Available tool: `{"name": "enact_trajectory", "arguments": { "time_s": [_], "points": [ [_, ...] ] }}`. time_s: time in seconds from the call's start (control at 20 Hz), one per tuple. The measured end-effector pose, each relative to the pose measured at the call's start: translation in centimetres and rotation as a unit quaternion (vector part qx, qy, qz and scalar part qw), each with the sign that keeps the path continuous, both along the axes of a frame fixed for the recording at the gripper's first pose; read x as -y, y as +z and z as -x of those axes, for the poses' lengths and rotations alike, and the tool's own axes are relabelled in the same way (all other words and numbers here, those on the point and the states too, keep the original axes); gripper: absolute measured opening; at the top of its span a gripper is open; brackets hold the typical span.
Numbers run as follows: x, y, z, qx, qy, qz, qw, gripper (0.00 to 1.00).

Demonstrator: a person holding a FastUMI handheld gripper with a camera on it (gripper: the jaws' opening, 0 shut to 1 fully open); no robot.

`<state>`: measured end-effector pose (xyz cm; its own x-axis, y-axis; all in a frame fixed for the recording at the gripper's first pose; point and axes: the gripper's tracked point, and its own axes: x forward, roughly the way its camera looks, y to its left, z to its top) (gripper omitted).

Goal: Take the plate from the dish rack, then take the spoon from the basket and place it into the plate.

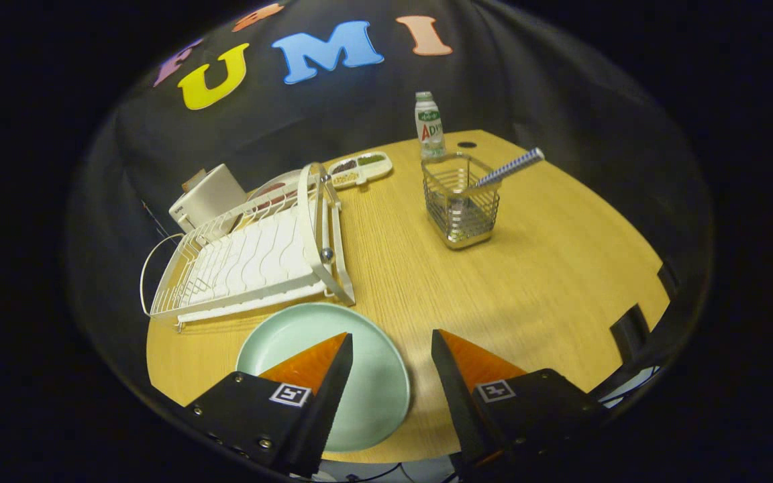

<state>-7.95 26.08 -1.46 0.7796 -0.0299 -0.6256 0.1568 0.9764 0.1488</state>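
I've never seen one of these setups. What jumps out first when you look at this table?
Nearest is a pale green plate lying flat on the wooden table, partly under one finger of the open tool, which holds nothing. Just beyond the plate sits a white dish rack. Further ahead stands a wire basket with a spoon handle sticking out, and a small bottle behind it.

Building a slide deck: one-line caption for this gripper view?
Open gripper above green plate on table; spoon in basket, beyond the dish rack.
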Motion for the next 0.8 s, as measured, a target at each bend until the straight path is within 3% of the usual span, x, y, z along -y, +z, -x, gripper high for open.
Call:
{"name": "enact_trajectory", "arguments": {
  "time_s": [0.15,0.3,0.6,0.8],
  "points": [
    [1.3,6.9,-1.5,0.085,-0.004,0.056,0.995,0.75],
    [1.4,13.9,-2.9,0.166,-0.002,0.071,0.984,0.74],
    [2.2,26.5,-4.0,0.292,-0.012,0.113,0.95,0.74],
    [2.4,31.7,-3.7,0.343,-0.013,0.135,0.93,0.74]
  ]
}}
